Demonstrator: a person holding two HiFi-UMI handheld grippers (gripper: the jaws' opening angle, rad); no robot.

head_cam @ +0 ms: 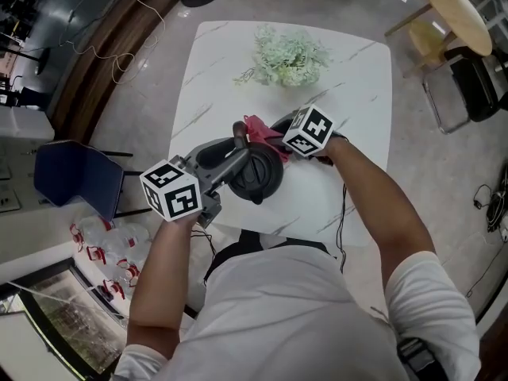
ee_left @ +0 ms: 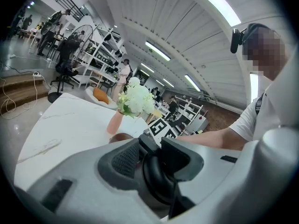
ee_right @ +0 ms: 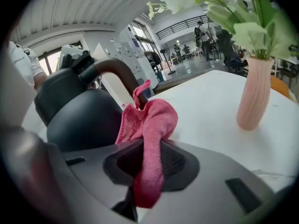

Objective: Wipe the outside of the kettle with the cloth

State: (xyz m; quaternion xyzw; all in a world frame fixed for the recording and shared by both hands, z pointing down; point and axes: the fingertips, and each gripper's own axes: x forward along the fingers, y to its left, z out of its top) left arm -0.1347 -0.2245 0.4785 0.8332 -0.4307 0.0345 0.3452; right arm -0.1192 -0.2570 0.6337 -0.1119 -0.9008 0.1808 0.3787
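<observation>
A black kettle [head_cam: 258,173] stands near the front of the white marble table [head_cam: 353,78]. My left gripper [head_cam: 236,159] reaches in from the left and is shut on the kettle's black handle [ee_left: 156,181]. In the right gripper view the kettle [ee_right: 77,111] fills the left side, its curved spout [ee_right: 112,66] arching over. My right gripper [head_cam: 268,136] is shut on a pink cloth [ee_right: 149,125], which hangs bunched between the jaws and rests against the spout and the kettle's side. From the head view the cloth [head_cam: 255,125] shows just beyond the kettle.
A pale green and white bouquet [head_cam: 290,54] in a pink vase [ee_right: 254,94] stands at the table's far side. A blue chair [head_cam: 75,177] is left of the table, and a round wooden table [head_cam: 456,10] with a chair is at the upper right. Cables lie on the floor.
</observation>
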